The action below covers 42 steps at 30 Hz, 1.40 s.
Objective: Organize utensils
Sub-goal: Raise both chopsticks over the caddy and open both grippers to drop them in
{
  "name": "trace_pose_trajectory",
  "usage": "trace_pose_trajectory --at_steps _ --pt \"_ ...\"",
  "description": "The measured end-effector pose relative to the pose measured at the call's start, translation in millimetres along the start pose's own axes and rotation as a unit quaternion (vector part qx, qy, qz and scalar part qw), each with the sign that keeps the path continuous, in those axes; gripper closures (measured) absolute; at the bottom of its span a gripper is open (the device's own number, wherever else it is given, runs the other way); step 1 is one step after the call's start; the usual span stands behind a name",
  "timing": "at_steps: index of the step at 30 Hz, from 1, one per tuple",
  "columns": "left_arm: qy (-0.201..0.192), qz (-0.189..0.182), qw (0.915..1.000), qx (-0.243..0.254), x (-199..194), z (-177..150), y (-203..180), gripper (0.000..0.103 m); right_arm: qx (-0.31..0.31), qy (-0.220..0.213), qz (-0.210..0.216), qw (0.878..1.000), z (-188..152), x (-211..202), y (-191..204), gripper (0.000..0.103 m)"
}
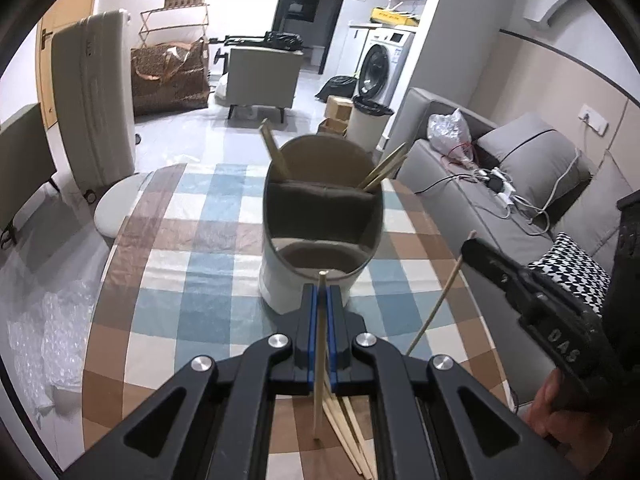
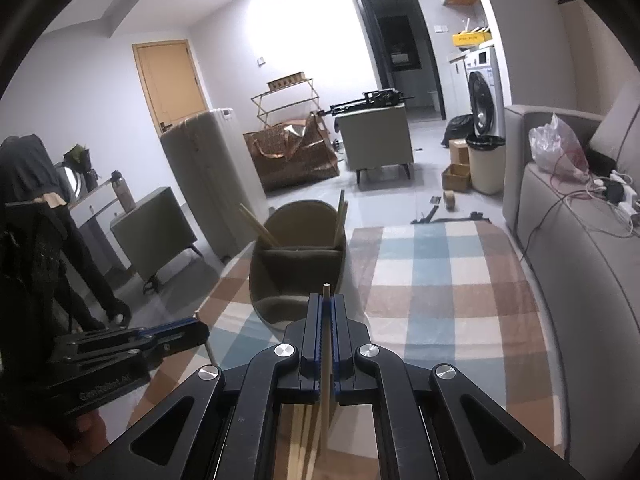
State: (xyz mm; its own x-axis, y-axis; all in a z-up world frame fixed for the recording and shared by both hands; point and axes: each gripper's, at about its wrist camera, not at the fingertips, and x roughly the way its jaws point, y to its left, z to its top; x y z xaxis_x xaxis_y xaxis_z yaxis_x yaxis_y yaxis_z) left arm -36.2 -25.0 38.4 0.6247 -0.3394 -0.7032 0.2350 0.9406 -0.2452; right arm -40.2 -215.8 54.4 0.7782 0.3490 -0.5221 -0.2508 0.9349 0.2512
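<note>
Nearest you, the left gripper (image 1: 321, 294) is closed on one chopstick (image 1: 320, 356), pinched between the blue pads with its tip standing just proud of them. The right gripper (image 2: 327, 304) is likewise clamped on a second chopstick (image 2: 326, 364). Each stick is probably light, stiff and smooth, so you should expect it to pivot in a mid-shaft pinch; hold nearer the upper end if it swings. Loose chopsticks (image 1: 350, 436) lie on the checked tablecloth (image 1: 192, 264) beneath the left gripper.

Beyond, the divided utensil holder (image 1: 320, 232) stands upright on the cloth just ahead of both grippers; its near compartment looks empty, and its far compartment already holds several chopsticks (image 1: 384, 170) leaning outward. The holder seems light enough to tip if you nudge its rim.

The table's left edge runs close beside the holder in the right wrist view; open cloth lies to the right, toward the sofa (image 1: 480, 200).
</note>
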Motion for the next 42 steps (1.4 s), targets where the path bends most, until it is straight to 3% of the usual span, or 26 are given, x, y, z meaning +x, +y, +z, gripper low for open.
trace_pose_trajectory --at_steps 9,14,19,31,36,42 --pt "0.017 -0.006 0.9997 0.016 -5.5 5.7 -9.3 0.103 -0.001 -0.002 -0.006 1.0 1.7 -7.1 6.2 0.1" --pt "0.019 0.0 0.9997 0.014 -17.9 24.2 -5.2 0.103 0.001 -0.019 0.0 1.0 16.8 -15.4 13.3 0.1" --pt "0.002 -0.001 0.9999 0.01 -35.0 53.5 -3.6 0.103 0.001 -0.045 0.003 0.999 40.9 -25.6 20.4 0.1" --pt "-0.057 -0.01 0.9982 0.016 -61.6 142.4 0.9 0.103 -0.024 -0.108 0.023 0.994 136.4 -35.0 44.3 0.1" --pt "-0.084 -0.004 0.9962 0.023 -49.8 164.9 -2.2 0.103 -0.035 -0.124 0.02 0.991 164.8 -18.4 45.8 0.1" --pt "-0.099 -0.019 0.9948 0.02 -18.1 172.5 -0.6 0.103 -0.026 -0.135 0.005 0.99 168.3 8.9 32.2 0.1"
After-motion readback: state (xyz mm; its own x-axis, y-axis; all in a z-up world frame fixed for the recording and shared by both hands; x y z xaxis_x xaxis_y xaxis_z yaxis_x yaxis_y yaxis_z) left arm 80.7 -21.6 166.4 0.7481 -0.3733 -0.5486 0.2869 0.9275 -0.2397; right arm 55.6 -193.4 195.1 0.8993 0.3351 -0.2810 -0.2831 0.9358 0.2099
